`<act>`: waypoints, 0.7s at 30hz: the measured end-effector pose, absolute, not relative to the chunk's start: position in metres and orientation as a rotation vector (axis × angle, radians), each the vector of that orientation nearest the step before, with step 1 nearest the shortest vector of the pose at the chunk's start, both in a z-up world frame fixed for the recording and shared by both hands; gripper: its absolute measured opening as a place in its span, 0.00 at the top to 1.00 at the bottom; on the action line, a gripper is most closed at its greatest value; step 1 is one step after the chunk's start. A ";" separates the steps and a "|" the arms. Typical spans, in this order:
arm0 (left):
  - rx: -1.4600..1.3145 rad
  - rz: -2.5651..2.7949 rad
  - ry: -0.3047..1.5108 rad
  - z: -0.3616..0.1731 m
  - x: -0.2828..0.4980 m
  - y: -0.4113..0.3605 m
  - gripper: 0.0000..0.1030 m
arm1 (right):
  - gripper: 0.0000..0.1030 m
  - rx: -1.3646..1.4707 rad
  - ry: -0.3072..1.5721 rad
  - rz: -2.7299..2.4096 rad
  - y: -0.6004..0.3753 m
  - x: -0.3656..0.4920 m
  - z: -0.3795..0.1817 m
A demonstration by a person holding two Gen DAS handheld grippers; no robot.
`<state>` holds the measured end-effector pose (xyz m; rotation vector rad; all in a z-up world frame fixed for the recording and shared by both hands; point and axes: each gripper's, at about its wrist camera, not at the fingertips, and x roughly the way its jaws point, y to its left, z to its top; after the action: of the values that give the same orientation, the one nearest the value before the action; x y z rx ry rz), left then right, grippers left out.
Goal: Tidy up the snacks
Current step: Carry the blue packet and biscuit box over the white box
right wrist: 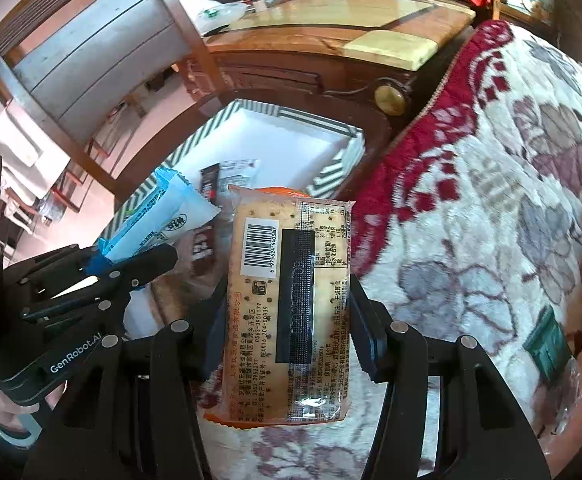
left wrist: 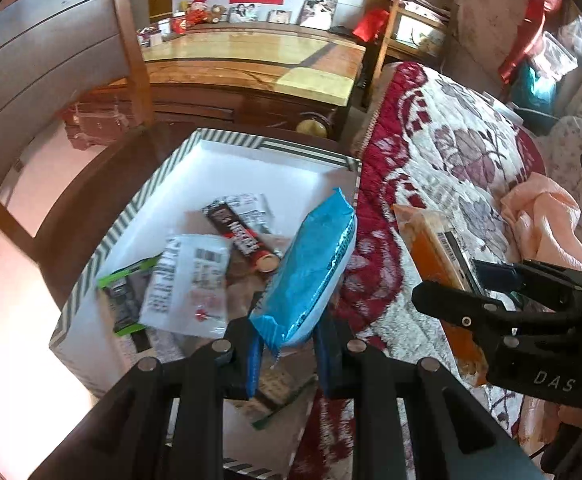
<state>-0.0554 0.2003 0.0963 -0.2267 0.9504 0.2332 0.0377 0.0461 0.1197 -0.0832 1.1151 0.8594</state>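
Furthest left of the left claw [left wrist: 287, 354] lies a green-edged dark packet [left wrist: 125, 300] on the floor of the striped box [left wrist: 103, 244], with a white printed pouch [left wrist: 189, 284] just beside it and a dark stick-shaped snack [left wrist: 241, 236] ahead of that, overlapping a black-and-white printed wrapper. The left claw reaches forward over the near end of the box, angled slightly downward, its two blue-padded fingers [left wrist: 253, 360] clamped on the lower crimped end of a blue wafer pack [left wrist: 311, 268]; the pack slants up and away from the fingers, above the box's right side. To the right of this claw is the bed's floral blanket [left wrist: 451, 148], and over it the right claw [right wrist: 287, 340] points forward, nearly level with the left one. Its jaws are pressed on either long side of an orange cracker pack [right wrist: 291, 304], held lengthwise with barcode and printed back facing the camera, above the blanket's near edge and just right of the box. A peach cloth [left wrist: 543, 216] lies further right on the bed.
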 end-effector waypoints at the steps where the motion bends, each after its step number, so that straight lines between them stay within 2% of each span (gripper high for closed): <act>1: -0.232 0.238 0.950 0.096 -0.057 0.203 0.77 | 0.49 -0.087 1.114 0.865 0.049 0.037 0.121; 21: -0.329 0.323 0.960 0.080 -0.076 0.251 0.77 | 0.49 -0.145 1.119 0.916 0.096 0.032 0.123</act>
<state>-0.0757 0.2514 0.0797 -0.3291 0.9604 0.3232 0.0324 0.0956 0.1233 -0.1448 1.1186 0.9157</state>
